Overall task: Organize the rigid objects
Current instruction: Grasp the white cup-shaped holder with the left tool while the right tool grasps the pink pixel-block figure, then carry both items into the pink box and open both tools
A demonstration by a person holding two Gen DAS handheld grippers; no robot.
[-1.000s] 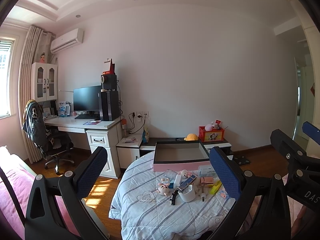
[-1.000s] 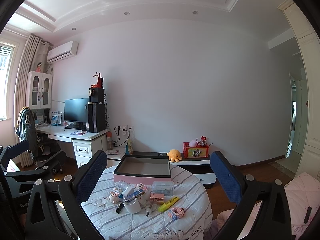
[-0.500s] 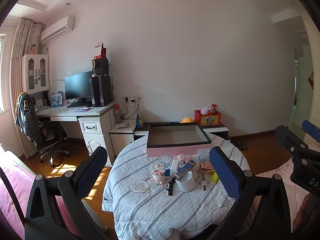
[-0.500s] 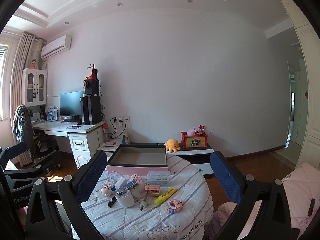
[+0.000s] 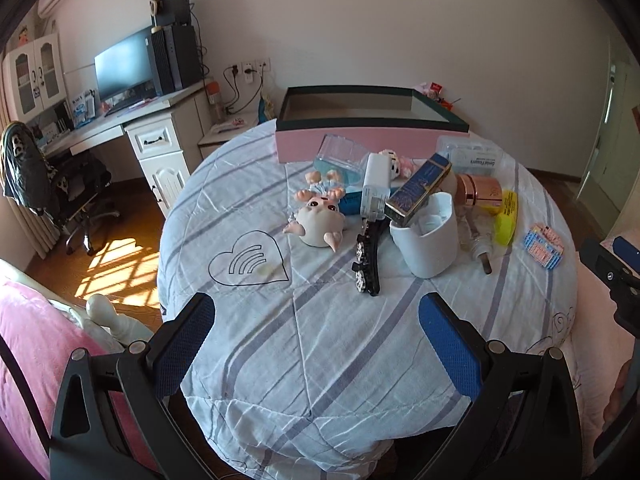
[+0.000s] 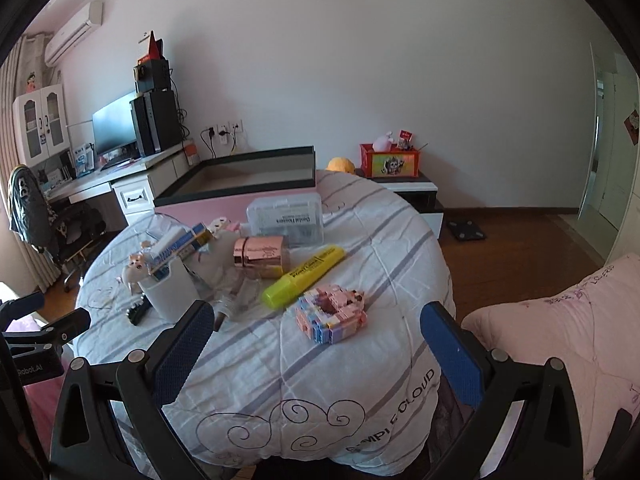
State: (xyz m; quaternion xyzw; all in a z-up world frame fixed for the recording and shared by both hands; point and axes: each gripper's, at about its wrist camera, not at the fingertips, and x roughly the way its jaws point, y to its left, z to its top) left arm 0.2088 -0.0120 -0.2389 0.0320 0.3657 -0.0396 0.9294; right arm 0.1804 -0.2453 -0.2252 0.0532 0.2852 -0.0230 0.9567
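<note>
A round table under a striped cloth (image 5: 320, 320) carries a pile of small items before an empty pink box with a dark rim (image 5: 372, 142). Among them are a white cup (image 5: 426, 240) holding a blue carton (image 5: 418, 188), a pig figurine (image 5: 320, 220), a black toy train (image 5: 366, 260), a yellow highlighter (image 6: 304, 276), a rose-gold jar (image 6: 262, 256), a clear plastic case (image 6: 286, 220) and a pink block model (image 6: 332, 312). My left gripper (image 5: 316, 336) hangs open over the table's near edge. My right gripper (image 6: 316, 340) is open too, just short of the block model.
A desk with monitor and computer tower (image 5: 160, 64) stands at the back left with a draped office chair (image 5: 44, 184). Pink bedding (image 6: 560, 340) lies to the right. A low cabinet with a red toy box (image 6: 390, 160) is behind the table.
Both grippers have come closer to the table and tipped downward, so the tabletop items now fill the views. Both stay open and empty.
</note>
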